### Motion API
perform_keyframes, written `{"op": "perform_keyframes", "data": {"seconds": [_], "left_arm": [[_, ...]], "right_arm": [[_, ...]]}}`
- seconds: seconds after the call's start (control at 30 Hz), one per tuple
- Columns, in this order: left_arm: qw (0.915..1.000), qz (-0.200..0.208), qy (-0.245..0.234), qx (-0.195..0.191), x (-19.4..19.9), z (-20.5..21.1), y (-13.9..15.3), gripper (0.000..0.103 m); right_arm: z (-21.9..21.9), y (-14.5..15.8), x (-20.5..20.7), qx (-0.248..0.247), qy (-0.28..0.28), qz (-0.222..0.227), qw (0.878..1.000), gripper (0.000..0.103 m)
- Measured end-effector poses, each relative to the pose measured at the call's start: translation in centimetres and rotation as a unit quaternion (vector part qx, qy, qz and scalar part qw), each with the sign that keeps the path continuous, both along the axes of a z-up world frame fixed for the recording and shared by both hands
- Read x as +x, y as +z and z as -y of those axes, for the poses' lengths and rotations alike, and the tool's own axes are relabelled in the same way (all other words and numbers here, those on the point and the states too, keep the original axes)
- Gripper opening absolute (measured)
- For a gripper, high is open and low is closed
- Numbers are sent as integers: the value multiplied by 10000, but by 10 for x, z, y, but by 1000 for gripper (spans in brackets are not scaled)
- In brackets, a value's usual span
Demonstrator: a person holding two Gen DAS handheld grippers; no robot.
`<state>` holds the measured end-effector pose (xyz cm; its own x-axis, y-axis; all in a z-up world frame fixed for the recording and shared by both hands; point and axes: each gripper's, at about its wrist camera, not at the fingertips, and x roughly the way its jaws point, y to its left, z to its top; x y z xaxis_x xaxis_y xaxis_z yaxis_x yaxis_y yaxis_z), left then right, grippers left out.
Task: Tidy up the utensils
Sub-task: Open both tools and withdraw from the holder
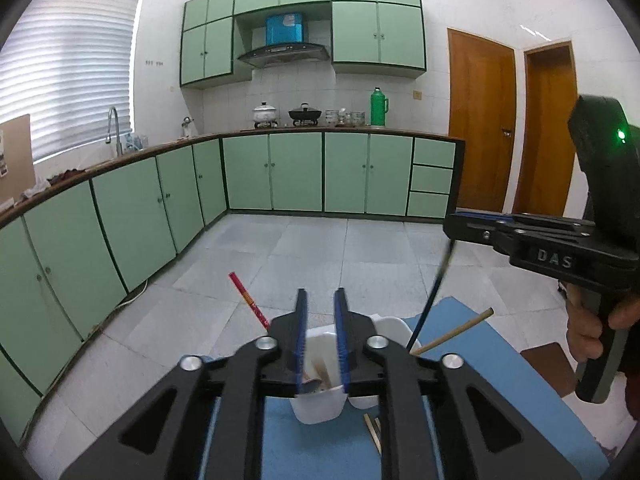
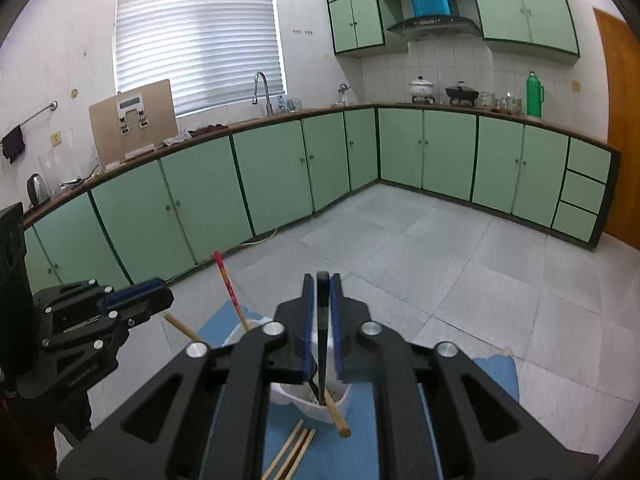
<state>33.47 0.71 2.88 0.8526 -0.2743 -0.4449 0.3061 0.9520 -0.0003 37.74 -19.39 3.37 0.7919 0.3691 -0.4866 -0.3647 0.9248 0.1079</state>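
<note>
Currently the white plastic two-compartment utensil holder [image 2: 316,402] stands on the blue mat [image 2: 360,440], close to the mat's far edge. A red chopstick [image 2: 229,289] leans out of its far compartment, tilted to the left, and a tan wooden chopstick [image 2: 335,414] leans out of the near compartment, its end over the mat. A black chopstick [image 2: 322,336] stands nearly upright with its lower end in the near compartment.

Right gripper [image 2: 322,280] sits directly above the holder. Its blue-padded fingers [image 2: 307,320] are slightly apart with the black chopstick between them; whether the pads press on it cannot be told.

Left gripper [image 1: 322,294] is just beside, also over the holder. Its fingers [image 1: 301,320] are apart with a clear gap, nothing between them.

Three loose tan wooden chopsticks [image 2: 290,454] lie side by side on the mat, on the near side of the holder.

A hand [image 1: 600,328] grips the right gripper's handle at the right edge of the left wrist view.

Green kitchen cabinets [image 2: 280,172] line the walls beyond the grey tiled floor [image 2: 440,260].
</note>
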Motion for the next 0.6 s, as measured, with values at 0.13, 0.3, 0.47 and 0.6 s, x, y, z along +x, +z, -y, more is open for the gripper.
{"op": "perform_keyframes", "data": {"seconds": [0.13,0.3,0.47,0.6], "left_arm": [[9998,193,88,-21,-19,-5,8,31],[9987,395,283,-140,-54,-15,12,49],[9979,410,467,-178,-90,-20,-3,62],[9985,103,529,-133,-112,-16,-34,67]], "right_arm": [[13,8,-18,196,-220,252,9992,55],[35,17,-53,295,-446,594,9968,76],[51,4,-103,314,-691,877,9933,92],[55,-24,-133,265,-752,729,9942,98]]}}
